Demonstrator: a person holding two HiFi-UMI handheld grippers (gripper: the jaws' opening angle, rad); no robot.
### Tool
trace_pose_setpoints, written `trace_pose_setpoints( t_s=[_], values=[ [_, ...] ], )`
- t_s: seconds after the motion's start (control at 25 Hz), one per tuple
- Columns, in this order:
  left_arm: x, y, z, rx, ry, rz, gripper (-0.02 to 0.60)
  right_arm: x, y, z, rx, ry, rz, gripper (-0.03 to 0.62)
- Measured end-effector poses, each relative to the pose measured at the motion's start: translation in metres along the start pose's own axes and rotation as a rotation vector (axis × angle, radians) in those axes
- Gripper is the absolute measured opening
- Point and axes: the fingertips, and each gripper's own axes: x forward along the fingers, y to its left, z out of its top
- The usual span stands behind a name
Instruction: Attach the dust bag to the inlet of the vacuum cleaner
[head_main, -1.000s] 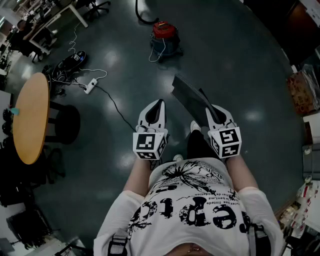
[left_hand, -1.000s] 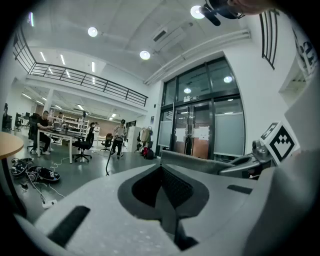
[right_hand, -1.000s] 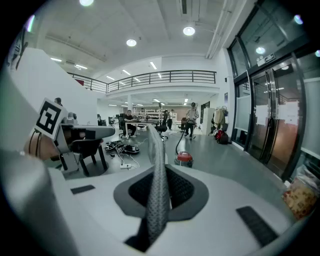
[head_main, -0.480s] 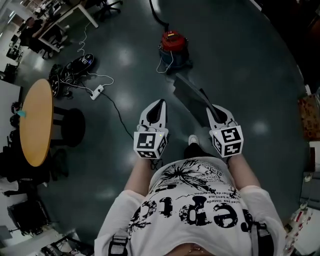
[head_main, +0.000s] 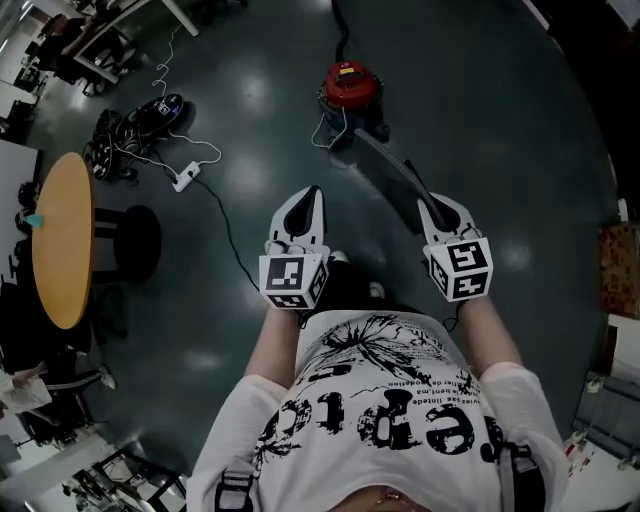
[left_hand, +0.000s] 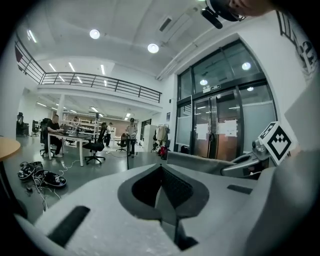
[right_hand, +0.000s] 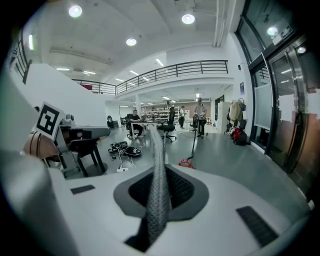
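The vacuum cleaner (head_main: 350, 90), a red-topped canister with a black hose, stands on the dark floor ahead of me. In the right gripper view it is a small red shape (right_hand: 187, 162) far off. My right gripper (head_main: 430, 207) is shut on the dust bag (head_main: 390, 172), a flat grey sheet reaching forward toward the canister. That same bag runs edge-on between the jaws as a mesh strip (right_hand: 156, 165). My left gripper (head_main: 311, 195) is held level beside it, shut and empty, its jaws pressed together (left_hand: 160, 168). The bag (left_hand: 200, 161) lies to its right.
A round wooden table (head_main: 60, 240) and a black stool (head_main: 130, 245) stand at the left. A power strip (head_main: 184, 178) with trailing cables and several dark items (head_main: 150, 112) lie left of the vacuum. Desks with seated people (left_hand: 60, 137) stand farther off. Glass doors (left_hand: 220, 130) are at the right.
I have walked toward the vacuum cleaner; it now sits nearer and lower in the head view. Both grippers travelled along, the right still gripping the bag, the left still shut.
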Motion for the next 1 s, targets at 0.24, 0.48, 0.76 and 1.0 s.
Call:
trace_pose_setpoints(
  t_s=[0.24,0.48,0.76,1.0],
  values=[
    [0.098,0.042,-0.007,0.009,0.021,-0.035,0.003,0.087,-0.043,0.014,0.024,0.042,0.007,0.026],
    [0.223,0.099,-0.001,-0.027,0.053,-0.109,0.003,0.196,-0.081,0.042,0.013,0.099,0.040,0.026],
    [0.330,0.135,0.015,0.008,0.111,-0.184,0.003,0.283,-0.120,0.075,0.000,0.136,0.076,0.026],
    [0.377,0.133,0.009,-0.009,0.151,-0.168,0.003,0.320,-0.153,0.080,-0.011,0.160,0.148,0.026]
  ],
)
